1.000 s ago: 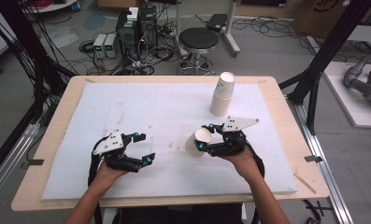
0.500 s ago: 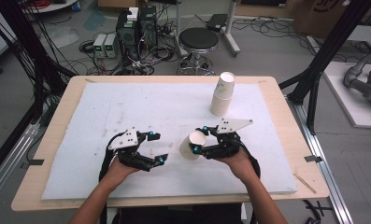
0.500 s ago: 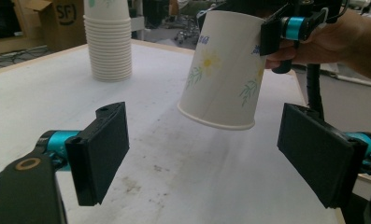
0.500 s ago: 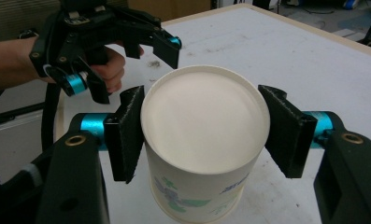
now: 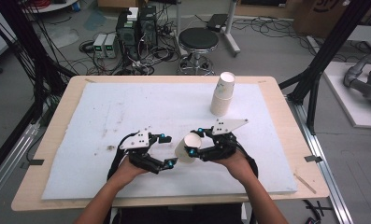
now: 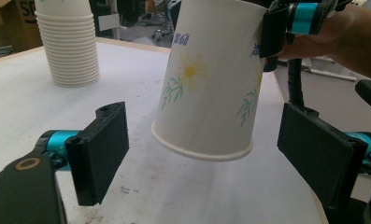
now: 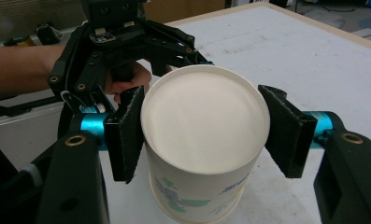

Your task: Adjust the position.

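Since a second ago, both claws have drifted together over the bench. Near the cup stack, my right claw clamps a paper cup; my left claw, jaws apart, could crush it closing.

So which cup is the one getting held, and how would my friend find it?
Look at the white mat on the wooden table, near the front edge where the two hands are. The right gripper holds one paper cup in the air. Unlike the tall cup stack standing farther back, it is single, tilted, and has a daisy printed on it.
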Motion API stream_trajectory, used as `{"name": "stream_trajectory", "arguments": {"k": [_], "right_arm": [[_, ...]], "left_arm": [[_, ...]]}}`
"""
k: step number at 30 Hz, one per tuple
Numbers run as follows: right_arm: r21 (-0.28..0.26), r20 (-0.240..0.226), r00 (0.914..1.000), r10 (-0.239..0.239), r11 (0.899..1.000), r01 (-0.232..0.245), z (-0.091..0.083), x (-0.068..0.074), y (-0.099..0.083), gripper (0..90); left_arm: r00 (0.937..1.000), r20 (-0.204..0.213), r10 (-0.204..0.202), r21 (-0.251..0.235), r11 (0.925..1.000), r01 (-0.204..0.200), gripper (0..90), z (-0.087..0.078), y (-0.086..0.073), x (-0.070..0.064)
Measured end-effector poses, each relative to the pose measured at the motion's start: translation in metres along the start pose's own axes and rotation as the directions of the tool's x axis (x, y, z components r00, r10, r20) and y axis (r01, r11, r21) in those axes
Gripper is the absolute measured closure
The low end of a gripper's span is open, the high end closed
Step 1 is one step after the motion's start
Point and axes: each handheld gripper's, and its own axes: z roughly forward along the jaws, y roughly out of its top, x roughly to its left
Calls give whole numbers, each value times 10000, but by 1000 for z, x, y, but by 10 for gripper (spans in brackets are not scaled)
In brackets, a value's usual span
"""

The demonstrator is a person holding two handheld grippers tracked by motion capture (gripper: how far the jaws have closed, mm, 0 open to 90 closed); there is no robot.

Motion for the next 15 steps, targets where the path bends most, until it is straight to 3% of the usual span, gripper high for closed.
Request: {"name": "stream_trajectory", "arguments": {"k": [15], "right_arm": [[47,-627,9980,22,10000,-19,7,6,5,366]], "left_arm": [[9982,572,163,370,9991,-185,187,18,2,-2]]}}
